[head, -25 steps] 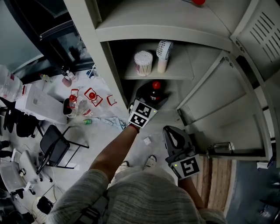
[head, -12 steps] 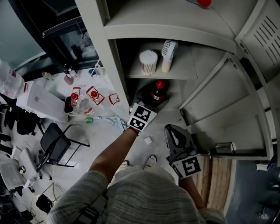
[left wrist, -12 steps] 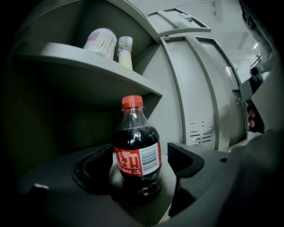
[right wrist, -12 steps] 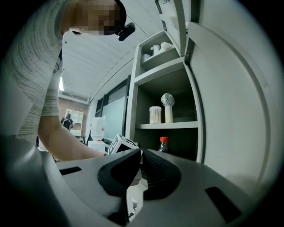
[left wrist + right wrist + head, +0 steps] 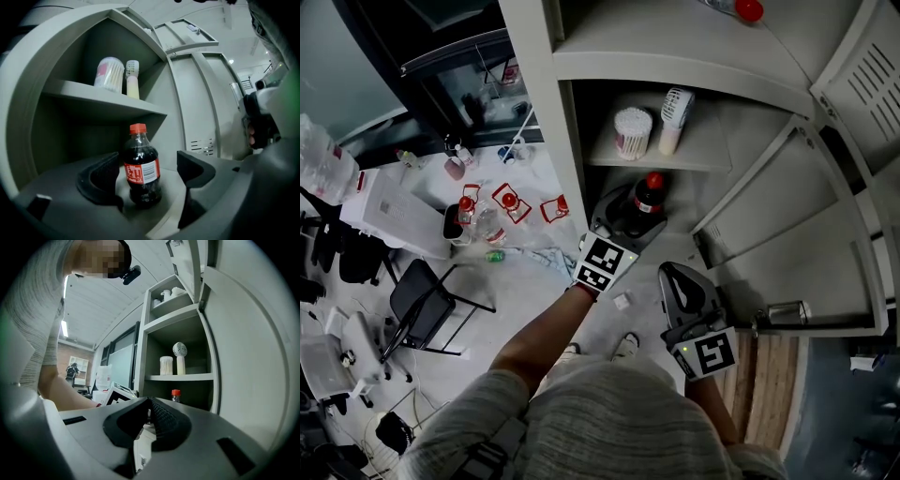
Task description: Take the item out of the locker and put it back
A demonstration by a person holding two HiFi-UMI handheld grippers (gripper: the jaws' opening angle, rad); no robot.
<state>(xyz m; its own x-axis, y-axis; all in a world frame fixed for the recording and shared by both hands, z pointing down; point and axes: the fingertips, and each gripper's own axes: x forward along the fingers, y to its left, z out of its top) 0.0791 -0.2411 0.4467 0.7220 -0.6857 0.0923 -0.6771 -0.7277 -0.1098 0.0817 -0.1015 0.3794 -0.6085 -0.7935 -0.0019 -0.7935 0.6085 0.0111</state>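
Here the left gripper (image 5: 149,171) reaches into the lower compartment of the locker (image 5: 675,70), its jaws spread apart on either side of a red-capped cola bottle (image 5: 139,154). The bottle stands upright on the compartment's floor. One jaw sits just beside it and the other stands clear, so nothing is clamped. On the shelf (image 5: 103,96) above stand a jar of cotton swabs (image 5: 109,74) and a small handheld fan (image 5: 677,111). The right gripper (image 5: 149,420) hangs outside the locker, near the person's body, jaws pressed together on nothing.
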